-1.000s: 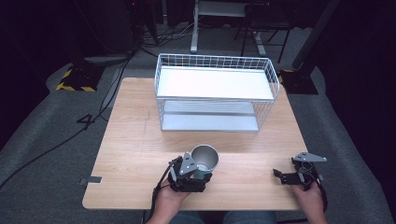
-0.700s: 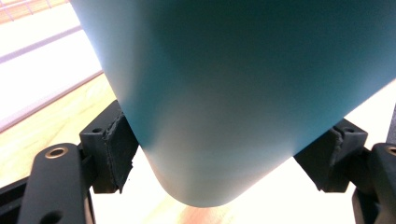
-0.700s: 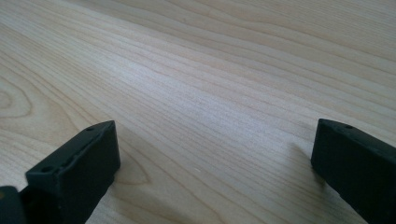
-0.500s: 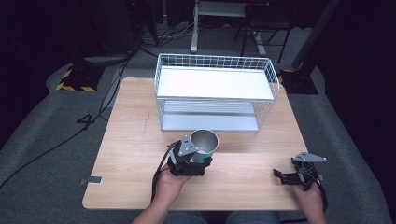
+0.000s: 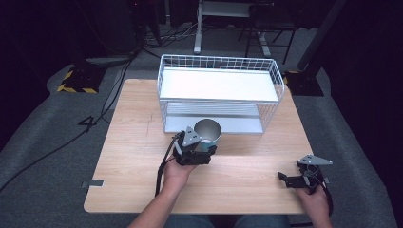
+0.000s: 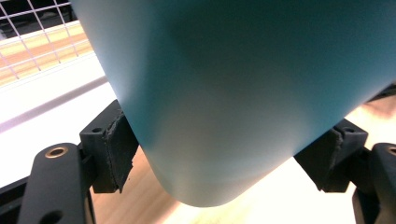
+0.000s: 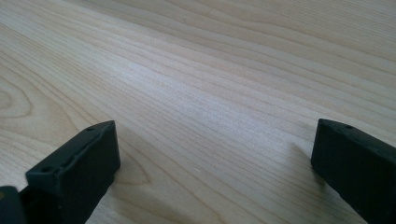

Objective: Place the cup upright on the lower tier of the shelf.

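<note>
A teal cup (image 5: 207, 133) with a metal inside is held upright above the table, just in front of the white wire rack (image 5: 221, 92). My left gripper (image 5: 198, 151) is shut on the cup's lower body. In the left gripper view the cup (image 6: 243, 88) fills the space between both pads (image 6: 120, 149), lifted off the wood. My right gripper (image 5: 291, 179) rests near the table's front right edge, open. In the right gripper view its jaws stand wide apart over bare wood, and the gripper (image 7: 215, 163) holds nothing.
The two-level wire rack has a white top shelf (image 5: 216, 84) and a lower shelf (image 5: 214, 118). The wooden table (image 5: 138, 142) stands on grey carpet. Cables and a yellow-black striped block (image 5: 76, 80) lie on the floor at the far left.
My left gripper has carried the cup forward, away from the person and toward the rack's lower shelf. The right gripper has stayed in place.
</note>
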`<state>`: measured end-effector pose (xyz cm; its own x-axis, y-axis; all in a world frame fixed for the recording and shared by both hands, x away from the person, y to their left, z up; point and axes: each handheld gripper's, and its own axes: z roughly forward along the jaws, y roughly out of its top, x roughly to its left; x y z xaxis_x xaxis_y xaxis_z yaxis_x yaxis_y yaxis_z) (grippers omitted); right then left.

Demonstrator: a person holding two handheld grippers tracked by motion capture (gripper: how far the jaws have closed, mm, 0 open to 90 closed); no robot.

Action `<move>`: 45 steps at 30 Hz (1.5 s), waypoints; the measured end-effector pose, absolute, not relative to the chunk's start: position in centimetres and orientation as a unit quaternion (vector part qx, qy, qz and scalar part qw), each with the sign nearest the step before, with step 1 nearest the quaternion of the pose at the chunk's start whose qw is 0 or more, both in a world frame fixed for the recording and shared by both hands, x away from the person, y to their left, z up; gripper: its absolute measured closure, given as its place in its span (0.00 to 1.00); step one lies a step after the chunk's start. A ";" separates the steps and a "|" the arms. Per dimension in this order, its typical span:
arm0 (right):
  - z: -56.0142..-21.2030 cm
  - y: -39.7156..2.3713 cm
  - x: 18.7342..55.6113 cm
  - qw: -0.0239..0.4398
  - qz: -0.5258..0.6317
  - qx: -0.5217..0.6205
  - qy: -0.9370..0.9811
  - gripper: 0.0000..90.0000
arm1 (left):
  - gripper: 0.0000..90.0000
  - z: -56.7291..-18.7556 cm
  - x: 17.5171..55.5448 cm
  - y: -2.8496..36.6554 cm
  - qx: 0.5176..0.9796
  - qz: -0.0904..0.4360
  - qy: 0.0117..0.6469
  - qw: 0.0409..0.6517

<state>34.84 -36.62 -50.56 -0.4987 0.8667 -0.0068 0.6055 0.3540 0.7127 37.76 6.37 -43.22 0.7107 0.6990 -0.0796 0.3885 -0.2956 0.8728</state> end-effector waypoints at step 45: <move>-50.6 -36.6 34.8 0.192 0.338 0.455 0.801 0.04 | 0.25 -47.1 50.2 3.8 0.728 0.191 0.418 0.509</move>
